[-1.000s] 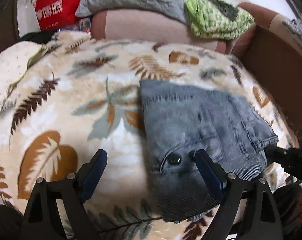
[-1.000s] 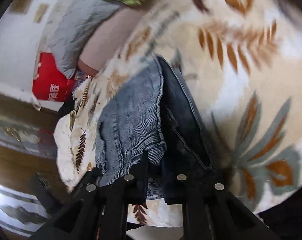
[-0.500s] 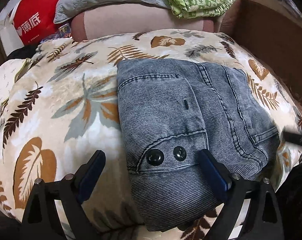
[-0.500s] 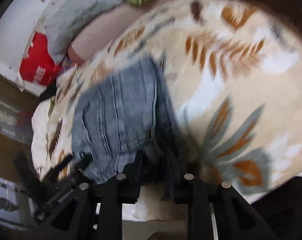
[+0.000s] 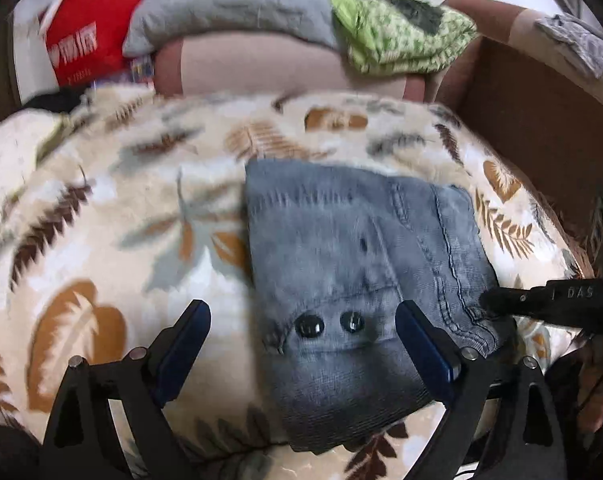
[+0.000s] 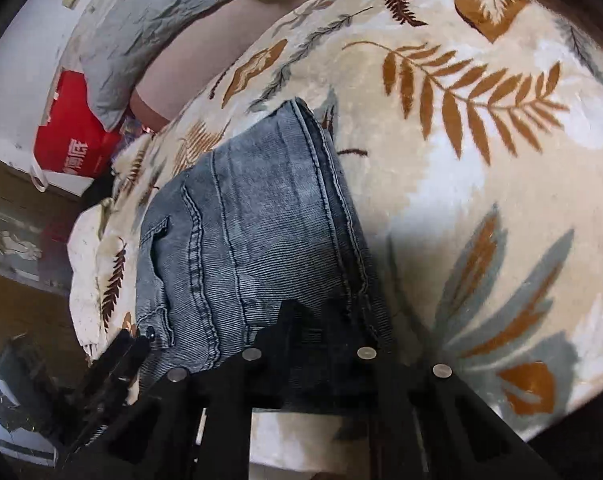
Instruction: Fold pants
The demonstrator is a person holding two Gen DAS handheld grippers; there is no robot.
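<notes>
Grey-blue corduroy pants (image 5: 365,264) are lying folded into a thick rectangle on the leaf-print blanket (image 5: 113,216), two dark buttons facing up near the front edge. The left tool (image 5: 301,334) is hovering with fingers spread wide over that edge, gripping nothing. The right tool (image 6: 307,320) is sitting pressed together on the pants' side edge.

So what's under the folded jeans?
The folded grey-blue denim pants lie on a cream fleece blanket with brown and grey leaf prints. The blanket shows all around them; the part right beneath is covered, so anything else there is hidden.
</notes>
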